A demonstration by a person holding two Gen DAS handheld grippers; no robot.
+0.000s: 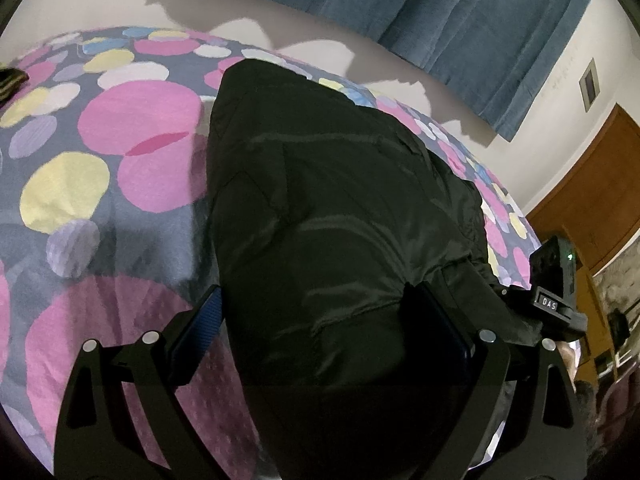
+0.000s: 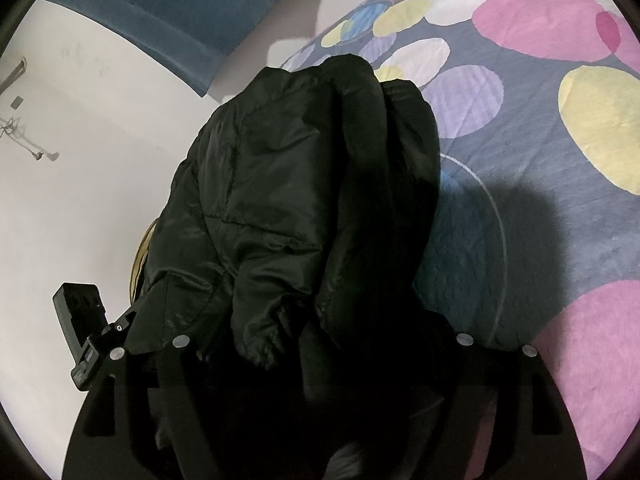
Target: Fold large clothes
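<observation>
- A bedspread [image 1: 120, 208] with pink, yellow and lilac circles is lying across the left of the left wrist view, running from the near edge out to the far wall; a small dark object [image 1: 12, 80], too blurred to identify, is sitting at its far left edge.
- The left gripper [image 1: 316, 320] is holding its two fingers wide apart, with a blue-padded fingertip [image 1: 204, 316] showing at the left. A bulk of black padded jacket [image 1: 320, 200] is lying between them; whether the pads are pressing it I cannot tell.
- The jacket is stretching from near the camera toward the far side of the bed, with a blue curtain [image 1: 440, 20] hanging beyond it.
- At the right of that view the right gripper [image 1: 556, 292] is appearing beside the jacket's right edge.
- In the right wrist view, bunched jacket folds [image 2: 300, 184] are covering the right gripper [image 2: 320, 360] completely, so its fingers are hidden and I cannot tell their state.
- Judging from this, a fold is in progress, with both grippers working one near end of the garment.
- The next move probably calls for carrying that end toward the far side and laying it flat, keeping the slippery padded layers from sliding apart.
</observation>
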